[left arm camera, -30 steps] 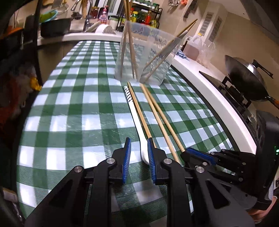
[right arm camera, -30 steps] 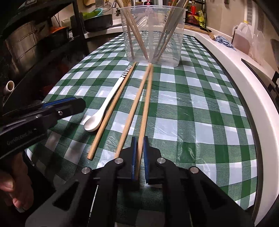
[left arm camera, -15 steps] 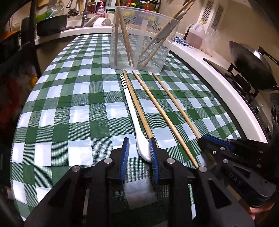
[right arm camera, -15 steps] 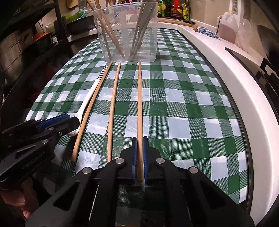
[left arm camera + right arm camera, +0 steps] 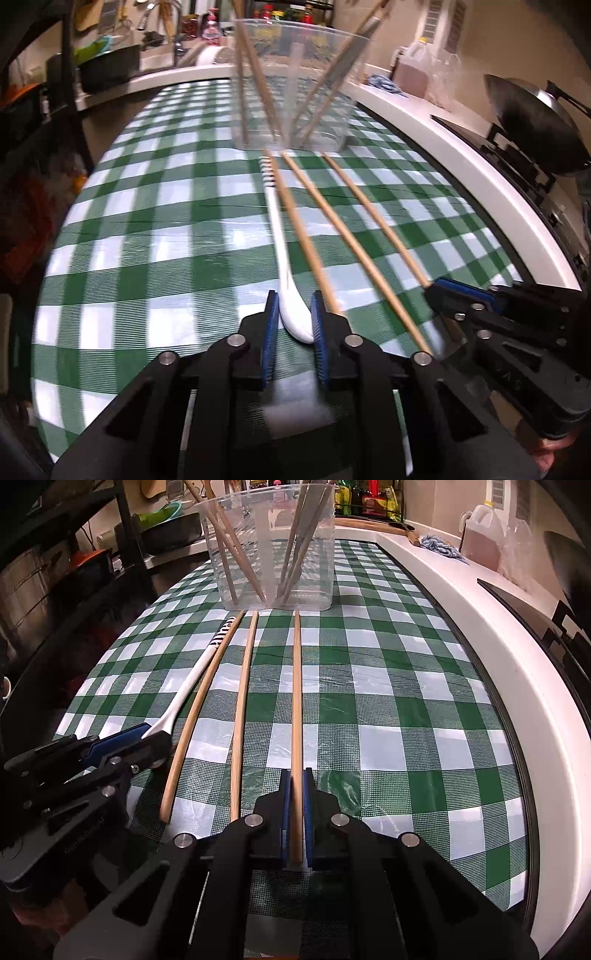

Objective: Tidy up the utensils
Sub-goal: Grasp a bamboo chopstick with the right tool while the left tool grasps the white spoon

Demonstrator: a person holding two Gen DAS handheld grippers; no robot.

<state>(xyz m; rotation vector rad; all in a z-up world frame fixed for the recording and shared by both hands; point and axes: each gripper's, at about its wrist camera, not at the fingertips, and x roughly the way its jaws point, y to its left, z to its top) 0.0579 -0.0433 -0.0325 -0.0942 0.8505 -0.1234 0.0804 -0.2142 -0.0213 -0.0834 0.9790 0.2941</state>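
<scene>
I see the green-checked tablecloth (image 5: 388, 709) spread across the surface, with the clear container (image 5: 271, 546) of upright chopsticks standing at its far edge. Just in front of it lie the white spoon (image 5: 282, 251) and three loose chopsticks, side by side, pointing back toward the near edge. My left gripper (image 5: 293, 325) straddles the spoon's bowl, jaws apart. My right gripper (image 5: 295, 812) is clamped on the rightmost chopstick (image 5: 296, 701).
</scene>
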